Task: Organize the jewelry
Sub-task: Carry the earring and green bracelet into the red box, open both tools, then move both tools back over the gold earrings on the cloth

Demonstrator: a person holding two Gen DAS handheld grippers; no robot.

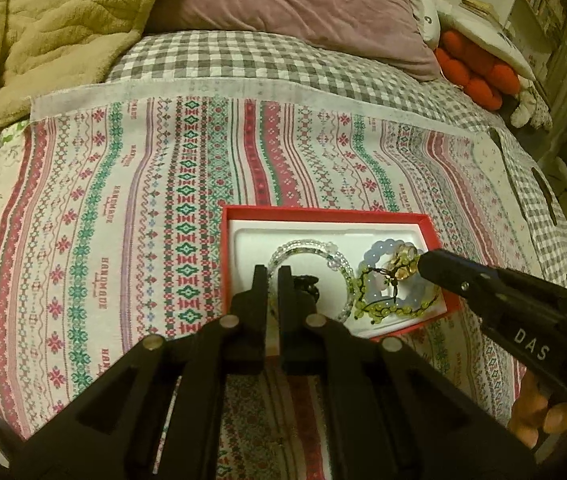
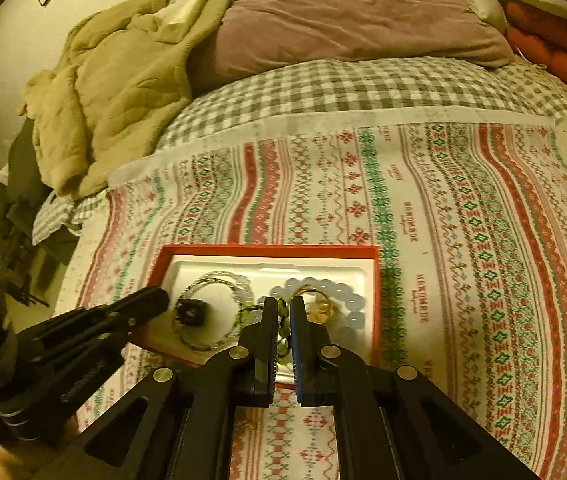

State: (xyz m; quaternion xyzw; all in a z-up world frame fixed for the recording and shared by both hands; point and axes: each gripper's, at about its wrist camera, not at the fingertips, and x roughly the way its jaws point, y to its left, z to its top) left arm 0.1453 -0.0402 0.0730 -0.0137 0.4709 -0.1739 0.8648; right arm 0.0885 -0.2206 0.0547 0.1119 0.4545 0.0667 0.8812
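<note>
Bedding fills both views: a bed (image 1: 243,64) covered with a grey-and-white checked sheet, and over it a striped cross-stitch-patterned cloth (image 1: 123,208) on which the work is laid out. At lower centre of the left wrist view a shallow red cardboard box with a white moulded insert (image 1: 325,211) is seen. Inside it lie a clear glass-bead bracelet (image 1: 303,246), a pale blue bead bracelet (image 2: 347,292), a yellow-green bead strand (image 1: 387,312) and a small black ornament (image 2: 191,312).

The left gripper (image 1: 271,276) is closed with nothing between its jaws, hovering above the clear bracelet. The right gripper (image 2: 283,312) is likewise closed and empty, above the tangled green strand.

The green strand appears interlaced with the blue bracelet, so both could be dragged out together; the light box could also be shifted on the soft cloth.
</note>
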